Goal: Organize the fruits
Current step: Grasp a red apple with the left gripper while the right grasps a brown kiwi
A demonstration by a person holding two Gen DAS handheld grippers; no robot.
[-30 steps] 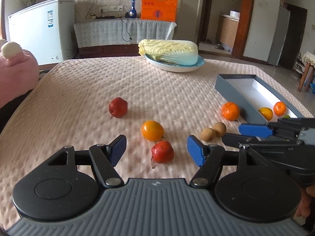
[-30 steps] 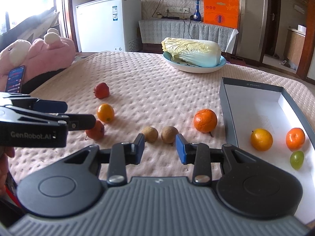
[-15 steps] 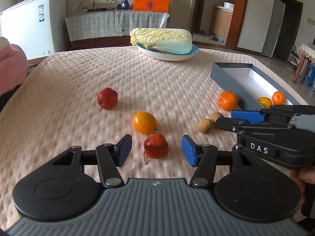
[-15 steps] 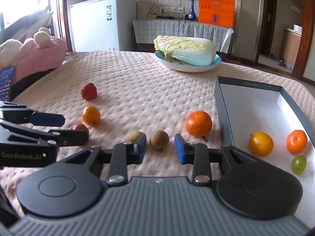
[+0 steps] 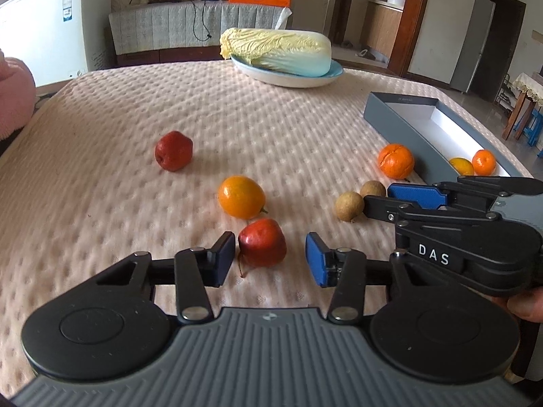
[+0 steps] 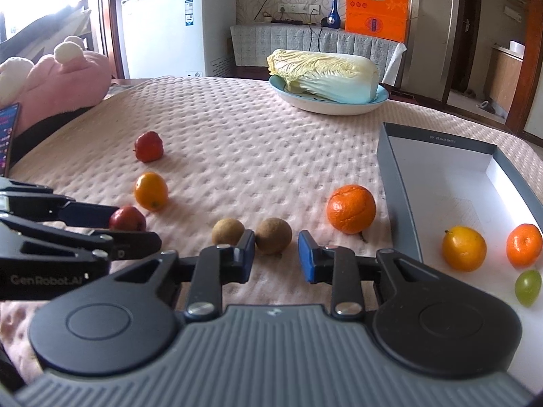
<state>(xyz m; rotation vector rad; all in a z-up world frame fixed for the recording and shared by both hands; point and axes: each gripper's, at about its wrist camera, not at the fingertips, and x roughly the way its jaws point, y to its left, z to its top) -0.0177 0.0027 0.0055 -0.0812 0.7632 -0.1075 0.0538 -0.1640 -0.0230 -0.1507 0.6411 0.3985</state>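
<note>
A small red apple (image 5: pixel 262 242), glossy, slightly conical and with a thin stem at its near side, is shown on the pink dimpled tablecloth (image 5: pixel 271 129), between the spread, blue-padded fingers of the left gripper (image 5: pixel 269 260). Its left flank lies just beside the left pad; a gap is seen at the right pad, so nothing is clamped. The apple's long axis is tilted, its narrow end pointing far and slightly right.

The right gripper (image 6: pixel 275 257) is likewise released, its fingers set either side of a brown round fruit (image 6: pixel 273 236), without contact. A second brown fruit (image 6: pixel 228 232) lies just left of it.

A tangerine (image 6: pixel 351 208) rests near the grey box (image 6: pixel 395 183), in which two orange fruits and a green grape (image 6: pixel 527 287) are held.

Compared with one second earlier, both grippers are seen closer to their fruits, which now sit between the pads.
</note>
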